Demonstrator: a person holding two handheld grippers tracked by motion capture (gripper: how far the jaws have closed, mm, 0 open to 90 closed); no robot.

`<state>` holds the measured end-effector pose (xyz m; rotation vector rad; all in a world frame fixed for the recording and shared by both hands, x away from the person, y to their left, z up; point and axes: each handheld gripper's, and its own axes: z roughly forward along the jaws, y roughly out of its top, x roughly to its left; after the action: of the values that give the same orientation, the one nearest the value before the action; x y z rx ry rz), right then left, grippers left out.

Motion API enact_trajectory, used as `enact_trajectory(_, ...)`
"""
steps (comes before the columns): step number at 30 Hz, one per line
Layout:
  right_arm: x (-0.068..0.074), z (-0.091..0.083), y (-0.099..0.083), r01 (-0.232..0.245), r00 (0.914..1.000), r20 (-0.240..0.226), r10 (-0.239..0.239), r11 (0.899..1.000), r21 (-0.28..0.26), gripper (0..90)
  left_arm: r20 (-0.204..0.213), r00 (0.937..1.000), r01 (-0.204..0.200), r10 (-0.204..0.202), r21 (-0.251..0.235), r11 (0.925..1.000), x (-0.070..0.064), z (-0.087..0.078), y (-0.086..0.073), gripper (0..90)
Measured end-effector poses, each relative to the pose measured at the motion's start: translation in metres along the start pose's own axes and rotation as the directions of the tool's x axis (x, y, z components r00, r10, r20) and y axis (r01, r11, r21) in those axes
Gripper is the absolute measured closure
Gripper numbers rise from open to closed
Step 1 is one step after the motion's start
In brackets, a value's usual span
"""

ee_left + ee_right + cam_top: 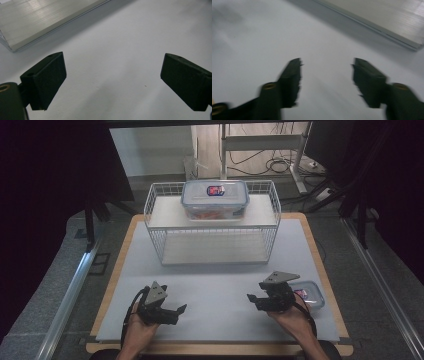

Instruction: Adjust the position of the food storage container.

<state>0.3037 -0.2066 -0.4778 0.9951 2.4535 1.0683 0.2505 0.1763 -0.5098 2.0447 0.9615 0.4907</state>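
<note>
A large clear box with a blue-rimmed lid (215,200) sits on the top shelf of a white wire rack (212,227) at the back of the mat. A small clear box with a blue lid (310,295) lies on the mat at the right, just behind my right hand. My left gripper (175,307) hovers low over the front left of the mat, open, pointing right. Its jaws stand wide apart (112,60) over bare mat. My right gripper (256,292) is at the front right, pointing left, open (327,62) with nothing between the jaws; that view is blurred.
The white mat (220,290) covers a wooden table. The rack's lower shelf board (37,20) lies ahead of the left gripper and, as the same board (392,17), ahead of the right one. Dark curtains, metal rails and cables surround the table.
</note>
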Motion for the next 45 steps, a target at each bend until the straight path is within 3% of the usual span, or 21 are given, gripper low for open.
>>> enact_trajectory(5, -0.012, -0.015, -0.009, -0.011, 0.9999, 0.008, 0.011, 1.0, -0.004, 76.9, 0.002, 1.0, 0.002, -0.002, -0.001, 1.0, 0.0, 0.0, 0.0, 6.2)
enact_trajectory(9, -0.02, -0.027, -0.014, -0.008, 0.9996, 0.028, 0.009, 1.0, -0.006, 89.4, 0.004, 1.0, -0.002, 0.002, 0.009, 1.0, -0.001, 0.0, 0.001, 6.3)
enact_trajectory(15, -0.033, -0.039, -0.018, -0.065, 0.9962, 0.057, 0.066, 0.998, -0.011, 89.6, 0.004, 1.0, -0.003, 0.003, 0.013, 0.9999, -0.001, 0.0, 0.001, 6.4)
enact_trajectory(19, -0.045, -0.049, -0.025, -0.106, 0.9883, 0.108, 0.107, 0.994, -0.019, 89.6, 0.004, 1.0, 0.005, -0.005, 0.01, 0.9999, 0.0, 0.0, 0.0, 6.4)
enact_trajectory(23, -0.061, -0.065, -0.035, -0.156, 0.9721, 0.171, 0.161, 0.987, -0.043, 89.6, 0.009, 0.9999, 0.013, -0.013, 0.006, 0.9999, 0.001, 0.0, 0.0, 6.4)
enact_trajectory(30, -0.086, -0.093, -0.057, -0.228, 0.9289, 0.281, 0.241, 0.971, -0.079, 89.5, 0.012, 0.9999, 0.011, -0.011, 0.008, 0.9999, 0.0, 0.002, 0.0, 6.3)
enact_trajectory(37, -0.103, -0.103, -0.073, -0.286, 0.8894, 0.348, 0.296, 0.955, -0.082, 89.5, 0.016, 0.9996, 0.022, -0.022, 0.01, 0.9997, 0.001, 0.003, -0.001, 6.2)
enact_trajectory(41, -0.11, -0.101, -0.082, -0.314, 0.8789, 0.361, 0.311, 0.948, -0.053, 89.5, 0.014, 0.9995, 0.027, -0.027, 0.008, 0.9996, 0.002, 0.003, -0.002, 6.2)
enact_trajectory(45, -0.11, -0.097, -0.088, -0.342, 0.8793, 0.348, 0.325, 0.94, -0.014, 89.6, 0.018, 0.9993, 0.034, -0.034, 0.008, 0.9994, 0.003, 0.004, -0.003, 6.2)
